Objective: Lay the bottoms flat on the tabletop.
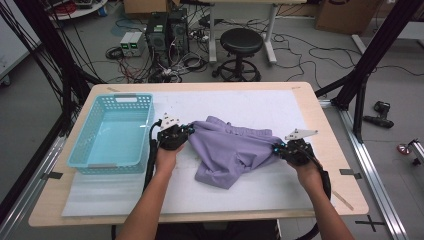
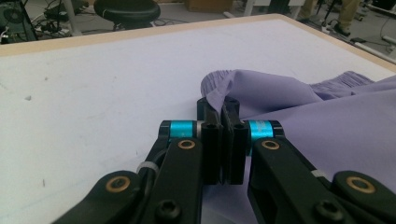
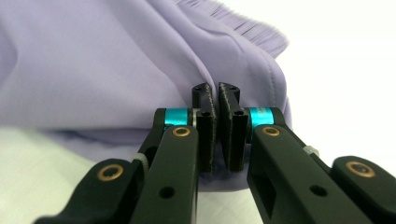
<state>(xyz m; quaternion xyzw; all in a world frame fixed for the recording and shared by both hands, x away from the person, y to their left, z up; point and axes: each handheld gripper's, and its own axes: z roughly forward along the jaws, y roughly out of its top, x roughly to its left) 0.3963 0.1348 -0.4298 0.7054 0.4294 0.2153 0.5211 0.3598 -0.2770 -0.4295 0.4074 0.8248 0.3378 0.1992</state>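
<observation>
A lilac garment (image 1: 232,150) is spread crumpled on the white mat (image 1: 260,102) in the middle of the table, stretched between two hand-held grippers. Its left edge is pinched in the clenched jaws of the left gripper (image 1: 189,130), with a fold of cloth seen rising between the pads (image 2: 212,119). Its right edge is clamped by the right gripper (image 1: 276,147), jaws pressed together on the fabric. A light blue basket (image 1: 82,150) is seen just left of the left gripper.
</observation>
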